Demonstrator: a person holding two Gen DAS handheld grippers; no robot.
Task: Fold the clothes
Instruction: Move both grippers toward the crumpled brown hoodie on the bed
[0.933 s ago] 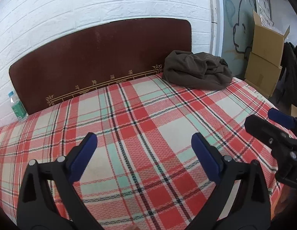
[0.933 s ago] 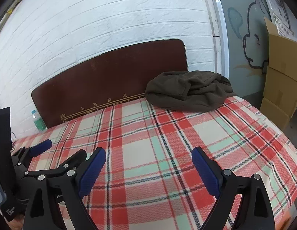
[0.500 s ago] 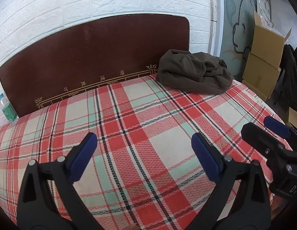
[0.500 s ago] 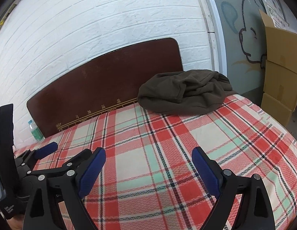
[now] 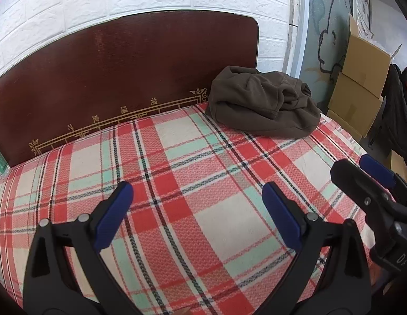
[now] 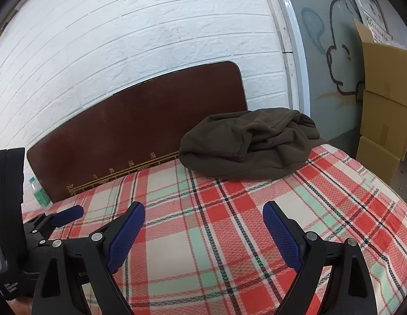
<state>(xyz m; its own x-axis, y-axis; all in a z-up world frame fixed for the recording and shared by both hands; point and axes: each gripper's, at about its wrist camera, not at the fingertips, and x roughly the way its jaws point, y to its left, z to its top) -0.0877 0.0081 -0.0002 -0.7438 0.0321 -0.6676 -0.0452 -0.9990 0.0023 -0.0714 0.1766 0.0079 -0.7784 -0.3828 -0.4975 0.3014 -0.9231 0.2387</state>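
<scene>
Two grippers hover above the plaid bedcover, and both hold nothing. The left gripper has its blue pads wide apart in the lower part of its frame; the right gripper has its jaws wide apart as well. A crumpled dark brown garment lies in a heap in the upper right of the left view, on the far corner of the bed, touching the dark wooden headboard. Only open bedcover lies between the pads and the garment. Behind the headboard is a white brick wall. Cardboard boxes are stacked at the right edge, beside the bed. A plastic bottle stands at the left, near the end of the headboard.
</scene>
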